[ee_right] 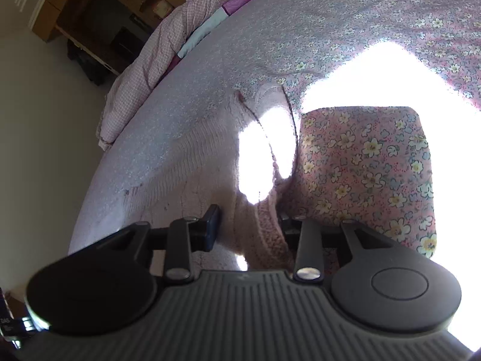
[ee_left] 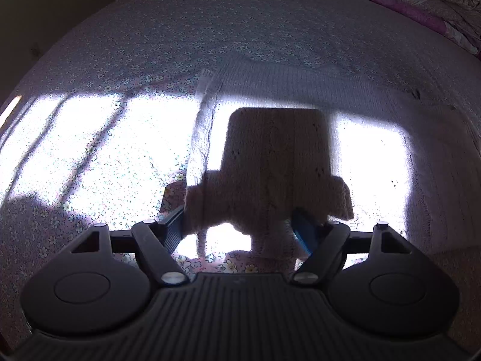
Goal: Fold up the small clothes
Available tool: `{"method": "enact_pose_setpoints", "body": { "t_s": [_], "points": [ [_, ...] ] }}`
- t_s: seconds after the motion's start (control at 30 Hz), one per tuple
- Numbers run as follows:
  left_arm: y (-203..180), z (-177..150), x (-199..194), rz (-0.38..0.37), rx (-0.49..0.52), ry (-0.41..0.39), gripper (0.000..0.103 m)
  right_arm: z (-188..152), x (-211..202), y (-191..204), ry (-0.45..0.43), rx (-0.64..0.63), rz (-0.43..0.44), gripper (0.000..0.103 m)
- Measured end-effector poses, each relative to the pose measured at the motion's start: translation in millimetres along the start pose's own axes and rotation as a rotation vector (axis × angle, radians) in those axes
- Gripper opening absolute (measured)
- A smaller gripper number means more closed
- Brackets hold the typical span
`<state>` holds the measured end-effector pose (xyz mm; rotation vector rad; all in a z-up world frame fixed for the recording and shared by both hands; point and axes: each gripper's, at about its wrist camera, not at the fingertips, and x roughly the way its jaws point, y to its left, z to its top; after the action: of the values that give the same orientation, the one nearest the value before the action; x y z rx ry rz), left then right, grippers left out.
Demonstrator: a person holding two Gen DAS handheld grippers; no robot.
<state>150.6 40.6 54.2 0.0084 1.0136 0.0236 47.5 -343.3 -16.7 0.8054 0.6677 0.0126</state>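
A pale pink knit sweater (ee_left: 300, 90) lies spread on the floral bed sheet (ee_left: 90, 150), half in hard sunlight. My left gripper (ee_left: 239, 228) points down at its near edge. Its jaws stand wide, with a bunched, ribbed part of the sweater between the fingers (ee_left: 174, 225), and I see no pad pressing on it. In the right wrist view the sweater (ee_right: 186, 156) runs away from me. My right gripper (ee_right: 249, 225) straddles a raised ribbed edge (ee_right: 270, 228) with narrow jaws. A small gap shows beside the left finger, and the knit hides the right one.
A checked pink quilt (ee_left: 421, 0) is heaped along the far side of the bed (ee_right: 150, 45). Wooden furniture (ee_right: 99, 24) stands beyond it by a pale wall. The floral sheet (ee_right: 360, 165) stretches on to the right. Sun glare washes out large patches.
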Motion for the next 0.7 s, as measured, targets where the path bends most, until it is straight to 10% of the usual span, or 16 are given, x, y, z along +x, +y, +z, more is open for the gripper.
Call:
{"method": "enact_pose_setpoints", "body": {
  "t_s": [0.7],
  "points": [
    [31,12,-26,-0.012,0.054,-0.031,0.08,26,-12,125,-0.082,-0.253,0.094,0.025]
  ]
}}
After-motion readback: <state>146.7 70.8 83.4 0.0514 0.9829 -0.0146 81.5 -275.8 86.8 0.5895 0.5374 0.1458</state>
